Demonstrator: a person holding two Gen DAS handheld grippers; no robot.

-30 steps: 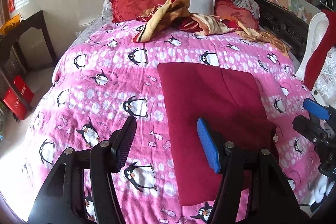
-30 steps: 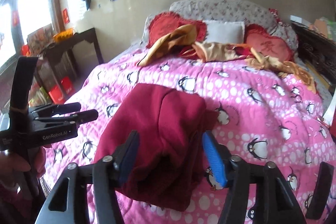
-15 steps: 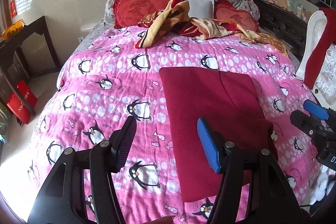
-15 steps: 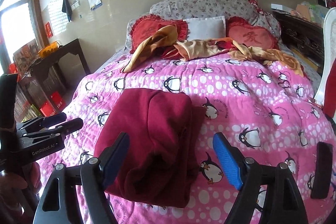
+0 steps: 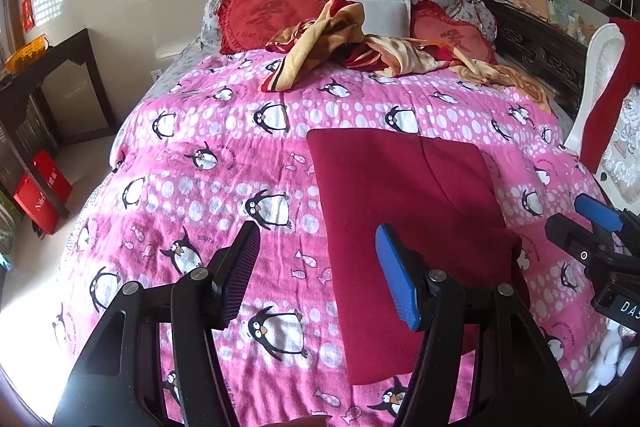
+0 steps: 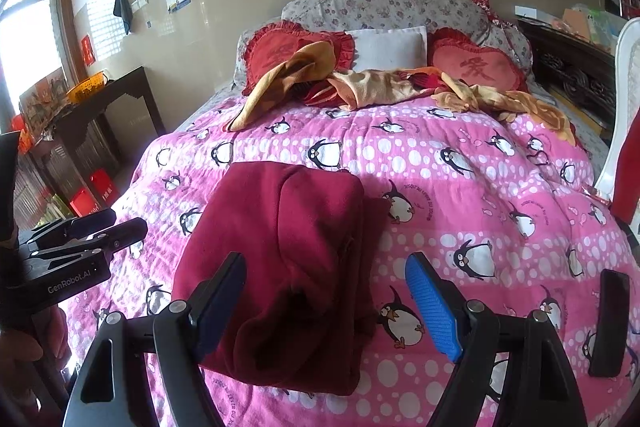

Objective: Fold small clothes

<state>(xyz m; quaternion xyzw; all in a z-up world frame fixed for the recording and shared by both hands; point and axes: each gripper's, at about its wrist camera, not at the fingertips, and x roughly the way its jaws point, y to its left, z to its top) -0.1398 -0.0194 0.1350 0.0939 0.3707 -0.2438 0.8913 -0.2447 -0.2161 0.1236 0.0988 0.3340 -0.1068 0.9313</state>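
- dark red garment (image 5: 404, 211), folded into a rough rectangle, lying flat on the pink penguin bedspread (image 5: 224, 167)
- sits just ahead of the tool fingers, vertical fold seam visible on top, near edge slightly bunched

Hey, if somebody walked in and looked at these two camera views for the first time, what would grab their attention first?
The loud pink penguin quilt covering the whole bed, and the dark red garment lying folded flat in its middle. Next, the crumpled yellow and red cloth heaped at the head of the bed in front of the red heart cushions. Both grippers, left and right, hover open and empty over the near edge of the garment.
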